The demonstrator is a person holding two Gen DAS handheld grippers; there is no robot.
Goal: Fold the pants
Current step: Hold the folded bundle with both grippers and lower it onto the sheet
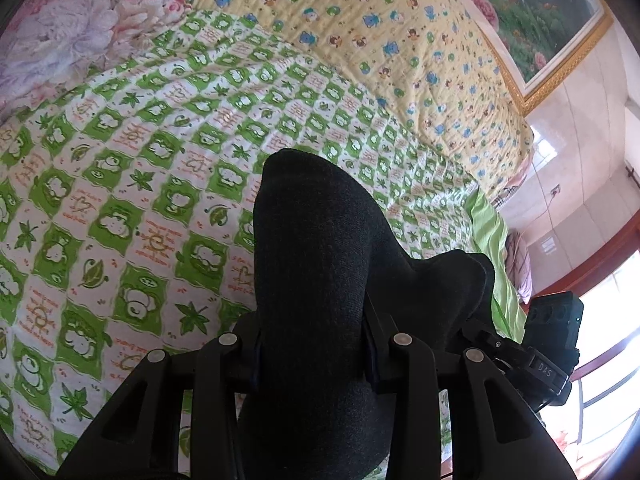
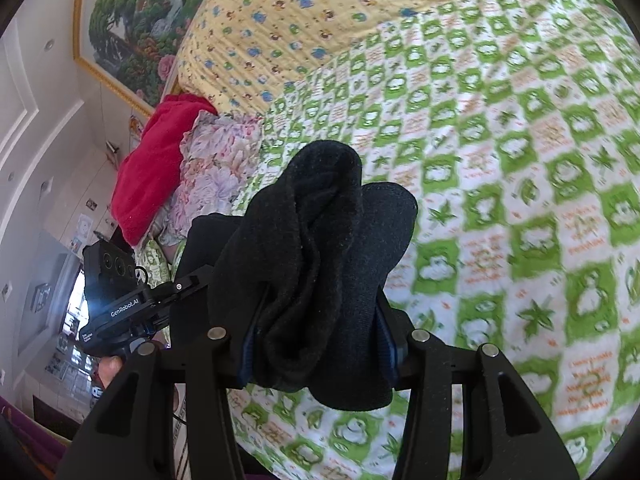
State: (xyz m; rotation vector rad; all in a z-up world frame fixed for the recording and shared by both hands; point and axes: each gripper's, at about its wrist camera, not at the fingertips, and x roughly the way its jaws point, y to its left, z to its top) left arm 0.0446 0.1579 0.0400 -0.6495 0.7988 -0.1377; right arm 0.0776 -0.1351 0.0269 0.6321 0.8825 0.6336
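The black pants [image 1: 316,264] are held up above a bed by both grippers. My left gripper [image 1: 314,360] is shut on a thick bunch of the black fabric, which drapes over and hides its fingertips. My right gripper [image 2: 318,344] is shut on another bunch of the pants [image 2: 324,240], folds bulging up between its blue-padded fingers [image 2: 386,350]. The right gripper also shows at the lower right of the left wrist view [image 1: 548,344], and the left gripper at the left of the right wrist view [image 2: 120,296]. The two hold the cloth close together.
The bed is covered by a green-and-white checked quilt [image 1: 140,184] with a yellow cartoon-print quilt [image 1: 380,20] behind it. A floral pillow [image 2: 212,176] and a red cloth [image 2: 156,168] lie at the bed's edge. A framed painting [image 2: 132,20] hangs on the wall.
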